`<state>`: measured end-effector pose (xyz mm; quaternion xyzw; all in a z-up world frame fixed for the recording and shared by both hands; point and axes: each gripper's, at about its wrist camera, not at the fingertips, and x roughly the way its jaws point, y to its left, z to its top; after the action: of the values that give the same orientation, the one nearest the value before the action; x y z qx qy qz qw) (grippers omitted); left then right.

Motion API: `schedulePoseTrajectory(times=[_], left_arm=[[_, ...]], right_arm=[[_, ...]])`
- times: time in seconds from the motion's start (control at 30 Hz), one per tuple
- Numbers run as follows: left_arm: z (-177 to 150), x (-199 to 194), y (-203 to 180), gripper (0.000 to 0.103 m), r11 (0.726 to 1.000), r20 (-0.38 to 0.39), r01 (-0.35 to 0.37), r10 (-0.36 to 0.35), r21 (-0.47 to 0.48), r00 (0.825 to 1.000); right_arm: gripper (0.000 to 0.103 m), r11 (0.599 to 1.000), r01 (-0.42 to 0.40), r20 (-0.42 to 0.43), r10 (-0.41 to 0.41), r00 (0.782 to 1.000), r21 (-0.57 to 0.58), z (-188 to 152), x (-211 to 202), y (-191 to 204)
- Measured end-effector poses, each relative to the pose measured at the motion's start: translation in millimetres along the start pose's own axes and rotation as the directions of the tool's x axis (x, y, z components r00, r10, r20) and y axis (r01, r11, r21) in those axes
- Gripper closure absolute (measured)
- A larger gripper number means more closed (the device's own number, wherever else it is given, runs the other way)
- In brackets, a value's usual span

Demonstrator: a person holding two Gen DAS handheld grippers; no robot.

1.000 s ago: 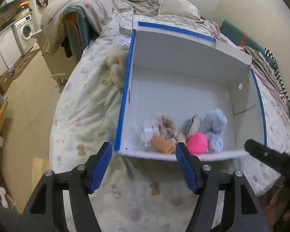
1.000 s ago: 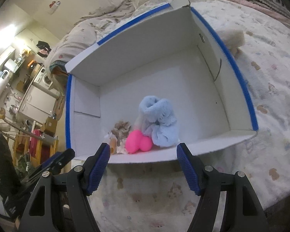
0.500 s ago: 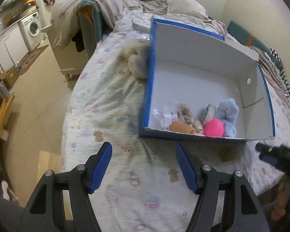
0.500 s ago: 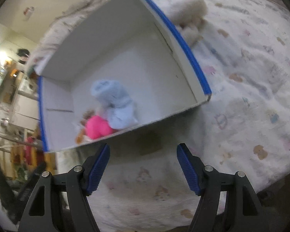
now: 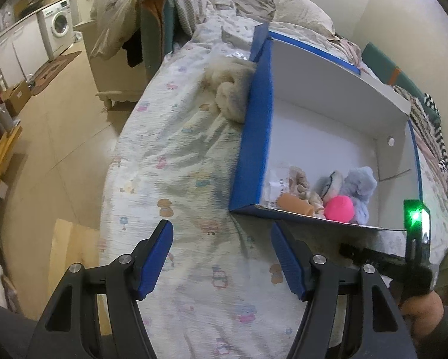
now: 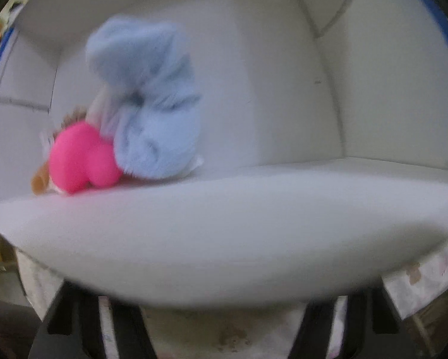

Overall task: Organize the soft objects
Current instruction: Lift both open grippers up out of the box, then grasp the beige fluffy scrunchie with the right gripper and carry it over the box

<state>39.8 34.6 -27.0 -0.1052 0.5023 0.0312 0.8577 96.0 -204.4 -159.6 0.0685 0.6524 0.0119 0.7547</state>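
Note:
A white box with blue edges (image 5: 322, 95) lies on the bed. In its near corner sit a pink soft ball (image 5: 340, 208), a pale blue plush (image 5: 360, 185), a tan roll (image 5: 294, 205) and a beige fabric piece (image 5: 300, 179). A cream fluffy toy (image 5: 231, 95) lies outside against the box's left wall. My left gripper (image 5: 221, 257) is open and empty above the bedsheet, left of the box's front corner. In the right wrist view the box's near wall (image 6: 218, 224) hides my right fingertips; the pink ball (image 6: 80, 161) and blue plush (image 6: 152, 110) show blurred beyond it.
The bed carries a patterned sheet (image 5: 176, 161), pillows and bedding (image 5: 298, 15) at the far end. A draped chair (image 5: 155, 27) and a washing machine (image 5: 59, 27) stand left across the floor. The right hand-held gripper body (image 5: 415, 257) shows at the box's front right.
My left gripper drew back and left, so the box sits further right. My right gripper moved in close to the box's front wall, which now covers its fingers.

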Motion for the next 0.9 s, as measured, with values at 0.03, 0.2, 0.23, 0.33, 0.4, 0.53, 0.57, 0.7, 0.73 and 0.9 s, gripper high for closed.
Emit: schedulePoseTrajectory(times=[0.03, 0.2, 0.23, 0.33, 0.4, 0.53, 0.57, 0.7, 0.73, 0.9], left_arm=[[0.5, 0.7, 2.1, 0.038, 1.0, -0.002, -0.003, 0.003, -0.004, 1.0], [-0.7, 5.1, 9.2, 0.038, 1.0, -0.019, -0.01, 0.009, -0.021, 1.0], [-0.8, 5.5, 9.4, 0.038, 1.0, -0.022, -0.009, 0.009, -0.022, 1.0], [-1.1, 5.5, 6.8, 0.038, 1.0, -0.019, -0.009, 0.009, -0.016, 1.0], [-1.4, 5.4, 3.1, 0.038, 1.0, -0.014, -0.012, 0.012, -0.003, 1.0], [-1.4, 5.9, -1.9, 0.038, 1.0, -0.018, -0.004, 0.004, 0.0, 1.0], [-1.0, 5.3, -3.7, 0.038, 1.0, -0.017, 0.001, -0.001, 0.002, 1.0], [0.2, 1.5, -9.9, 0.038, 1.0, -0.007, 0.01, -0.01, 0.008, 1.0], [0.4, 0.3, -11.3, 0.038, 1.0, -0.003, 0.013, -0.013, 0.009, 1.0], [2.1, -3.0, -13.8, 0.038, 1.0, 0.009, 0.015, -0.015, 0.012, 1.0]], right_arm=[[0.052, 1.0, 0.019, -0.012, -0.019, 1.0, -0.025, -1.3, 3.4, 4.4], [0.089, 0.996, 0.014, 0.006, -0.014, 1.0, -0.084, -4.9, -0.4, 13.7], [0.09, 0.997, 0.01, 0.012, -0.009, 1.0, -0.083, -5.7, -2.2, 12.8], [0.09, 0.997, -0.033, 0.037, 0.036, 0.999, -0.069, -7.4, -13.9, 7.5], [0.09, 0.996, -0.073, 0.057, 0.076, 0.995, -0.06, -10.3, -24.6, 3.8], [0.09, 0.991, -0.126, 0.093, 0.131, 0.987, -0.05, -21.1, -47.7, -2.5], [0.09, 0.988, -0.147, 0.102, 0.151, 0.983, -0.049, -25.1, -54.9, -3.2], [0.09, 0.979, -0.189, 0.137, 0.198, 0.971, -0.076, -36.2, -86.3, 6.8], [0.09, 0.976, -0.204, 0.145, 0.214, 0.966, -0.081, -39.2, -93.9, 9.9], [0.09, 0.958, -0.246, 0.189, 0.272, 0.944, -0.149, -35.6, -133.2, 18.4]])
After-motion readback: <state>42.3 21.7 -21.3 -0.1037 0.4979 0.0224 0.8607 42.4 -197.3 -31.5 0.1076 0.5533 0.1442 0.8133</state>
